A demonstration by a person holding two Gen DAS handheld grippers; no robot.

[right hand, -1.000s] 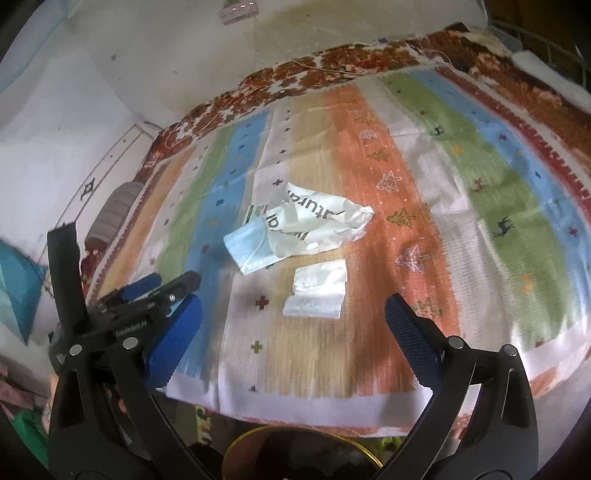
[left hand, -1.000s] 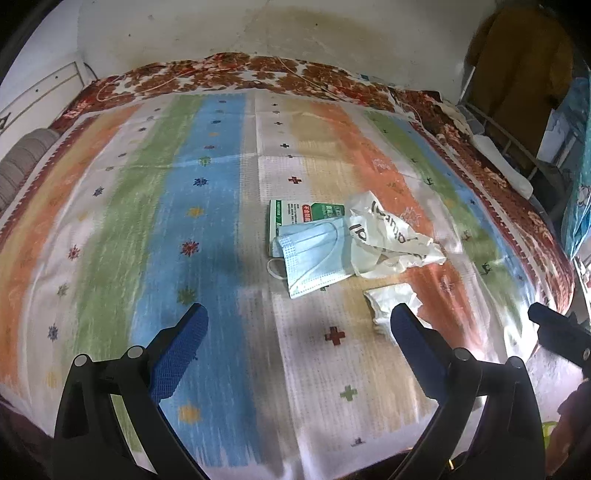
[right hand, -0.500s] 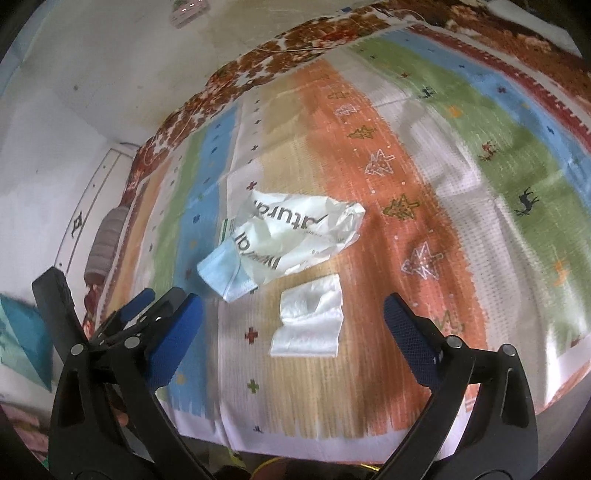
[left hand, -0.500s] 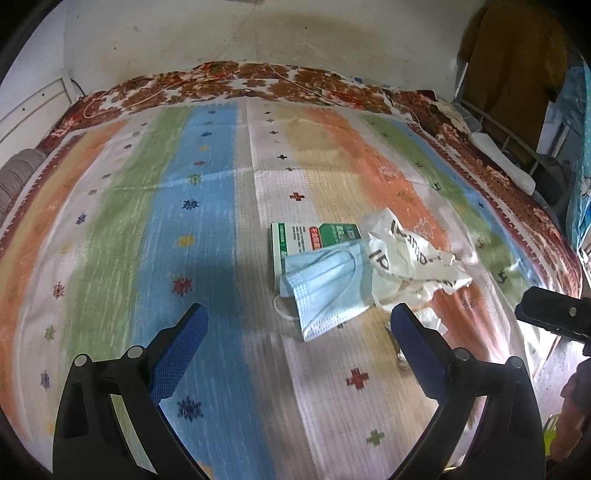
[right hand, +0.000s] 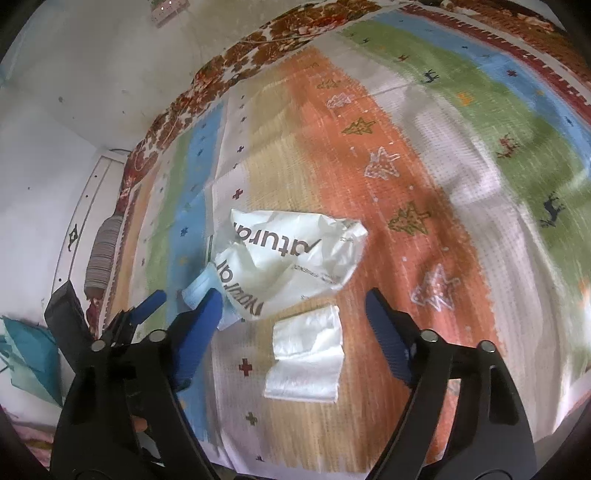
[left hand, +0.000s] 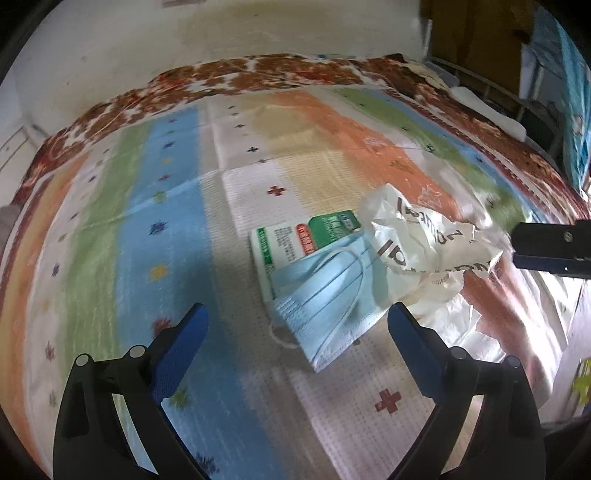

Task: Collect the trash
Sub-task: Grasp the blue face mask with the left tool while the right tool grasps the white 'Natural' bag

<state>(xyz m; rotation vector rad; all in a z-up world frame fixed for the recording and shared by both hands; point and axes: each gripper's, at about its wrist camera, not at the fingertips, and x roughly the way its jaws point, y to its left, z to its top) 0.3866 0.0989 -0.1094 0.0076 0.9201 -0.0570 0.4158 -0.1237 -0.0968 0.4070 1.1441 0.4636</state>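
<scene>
A small pile of trash lies on the striped bedspread (left hand: 110, 229). A light blue face mask (left hand: 328, 295) lies over a green and white box (left hand: 295, 240). A crumpled white plastic bag (left hand: 424, 243) with dark lettering lies to their right; it also shows in the right wrist view (right hand: 291, 258). A folded white tissue (right hand: 306, 358) lies nearest the right gripper. My left gripper (left hand: 295, 336) is open and empty, just short of the mask. My right gripper (right hand: 295, 317) is open and empty, above the tissue. The mask's corner (right hand: 199, 288) shows in the right wrist view.
The bedspread (right hand: 461, 155) covers a bed against a stained white wall (left hand: 184, 44). A metal bed frame (left hand: 491, 88) and a brown garment (left hand: 476, 33) stand at the back right. A grey striped pillow (right hand: 103, 254) lies at the left edge.
Both grippers have moved forward and lower towards the pile. The trash now looks larger and closer in both views. Both grippers have stayed open.
</scene>
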